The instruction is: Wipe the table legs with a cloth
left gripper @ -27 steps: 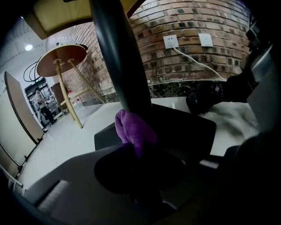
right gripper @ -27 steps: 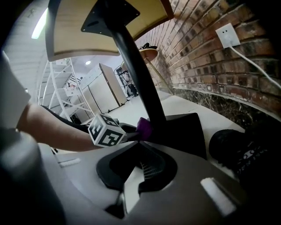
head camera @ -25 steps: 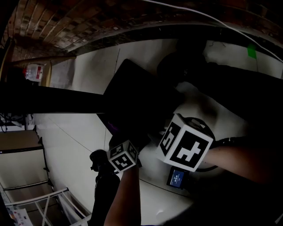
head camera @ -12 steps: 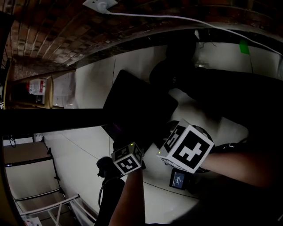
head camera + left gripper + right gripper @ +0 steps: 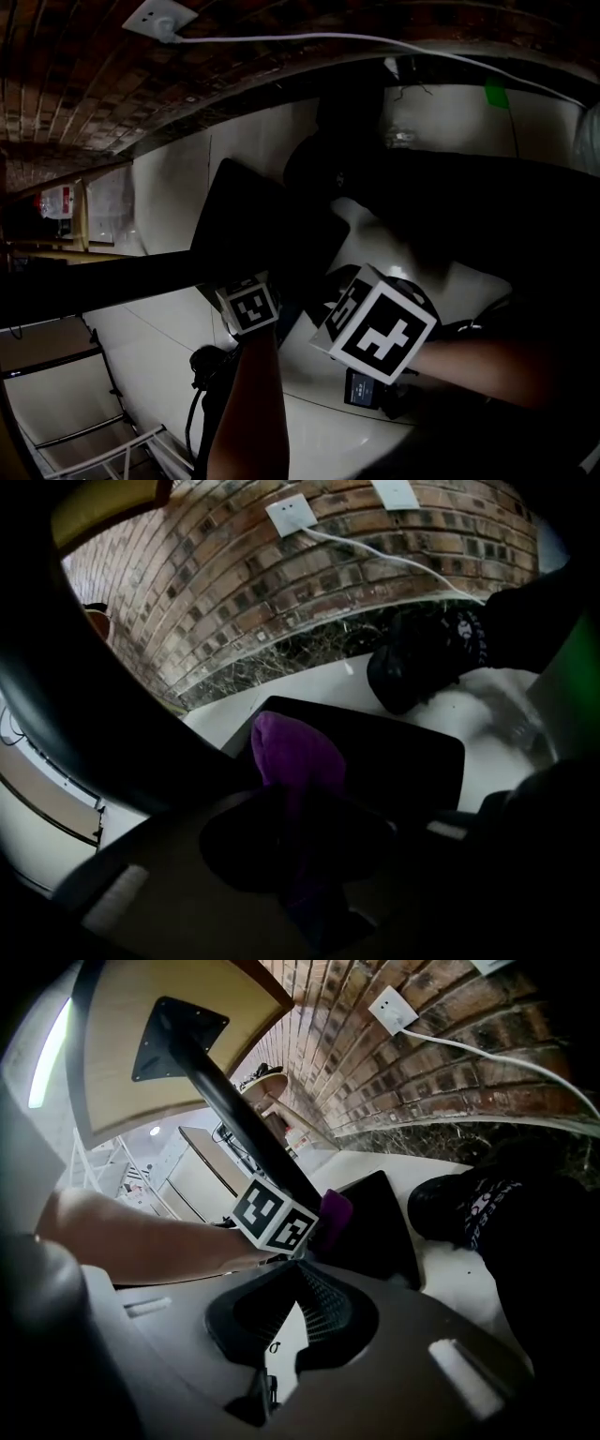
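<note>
**Asker:** What room am I in?

**Describer:** A dim one. A brick wall [image 5: 206,602] stands over a white floor [image 5: 169,347]. In your left gripper view a wall socket [image 5: 292,515] sits at 12 o'clock.

**Asker:** Where is the cloth?

**Describer:** Your left gripper [image 5: 309,855] is clenched on the purple cloth [image 5: 289,757], which pokes out toward 12 o'clock. The black table leg [image 5: 94,696] sweeps past at 9 o'clock, just beside the cloth. The leg's flat black base plate [image 5: 394,752] lies at 3 o'clock, and a black shoe [image 5: 422,663] is at 1 o'clock.

**Asker:** And my right gripper?

**Describer:** Your right gripper [image 5: 298,1274] holds nothing, and its jaw tips meet. It points at the leg from nearby, with the cloth at its 12 o'clock.
</note>
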`<state>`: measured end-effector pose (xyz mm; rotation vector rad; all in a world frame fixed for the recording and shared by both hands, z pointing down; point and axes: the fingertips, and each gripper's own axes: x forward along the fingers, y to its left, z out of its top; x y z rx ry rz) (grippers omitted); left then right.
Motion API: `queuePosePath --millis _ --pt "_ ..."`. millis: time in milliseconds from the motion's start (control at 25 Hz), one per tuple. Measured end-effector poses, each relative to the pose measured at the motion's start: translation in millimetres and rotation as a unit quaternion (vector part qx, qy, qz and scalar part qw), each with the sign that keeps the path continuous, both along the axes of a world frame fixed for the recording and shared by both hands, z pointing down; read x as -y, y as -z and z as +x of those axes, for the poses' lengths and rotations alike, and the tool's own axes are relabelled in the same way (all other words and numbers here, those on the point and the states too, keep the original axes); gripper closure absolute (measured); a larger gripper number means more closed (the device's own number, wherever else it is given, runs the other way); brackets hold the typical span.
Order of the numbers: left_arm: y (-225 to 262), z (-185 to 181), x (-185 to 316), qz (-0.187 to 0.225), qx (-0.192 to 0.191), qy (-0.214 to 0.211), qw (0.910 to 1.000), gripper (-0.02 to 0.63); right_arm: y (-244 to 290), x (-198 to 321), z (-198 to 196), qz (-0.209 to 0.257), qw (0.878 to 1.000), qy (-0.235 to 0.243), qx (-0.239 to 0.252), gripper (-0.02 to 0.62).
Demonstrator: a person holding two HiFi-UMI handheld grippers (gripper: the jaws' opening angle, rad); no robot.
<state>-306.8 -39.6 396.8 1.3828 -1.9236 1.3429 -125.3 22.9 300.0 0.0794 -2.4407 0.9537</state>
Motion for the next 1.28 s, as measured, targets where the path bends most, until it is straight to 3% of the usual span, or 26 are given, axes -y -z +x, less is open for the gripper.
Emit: queuePosePath --millis 240,400,520,720,800,960,1080,1280 --pt "-4.3 3.9 2.0 -0.002 0.029 -0.009 0.9995 0.535 -6.6 0.5 1.6 -0.018 1.0 -0.003 -0.003 0.594" --pt "-13.5 11.1 3.6 -0.005 0.018 -0.025 0.9995 0.537 -10.7 0.0 1.7 -0.022 1.0 -0.004 -0.005 0.594" --pt "-28.5 28.3 3.4 -0.011 0.002 -0.056 0.9984 0.538 -15.5 -4.5 2.6 -0.021 1.0 0.001 -0.011 0.594" --pt "-38.1 64.3 12.2 -0.017 0.01 -0.12 0.9925 0.538 -33.5 -9.1 6.4 -0.018 0.999 0.009 -0.032 0.594" --pt "-43.0 81.3 14.6 -0.024 -0.008 -0.151 0.9882 0.538 -40.3 -12.4 9.2 -0.015 0.999 0.013 -0.042 0.592" --pt "-55.5 127.5 18.9 -0.039 -0.083 -0.223 0.9704 0.535 -46.3 -18.5 10.9 -0.007 0.998 0.022 -0.054 0.594" --pt "-63.8 144.2 16.1 -0.056 -0.131 -0.239 0.9606 0.529 -50.2 -25.7 9.7 -0.005 0.998 0.032 -0.059 0.594" --pt "-64.8 146.2 13.6 -0.068 -0.144 -0.247 0.9559 0.528 -52.9 -45.2 10.4 -0.015 0.996 0.057 -0.063 0.594"
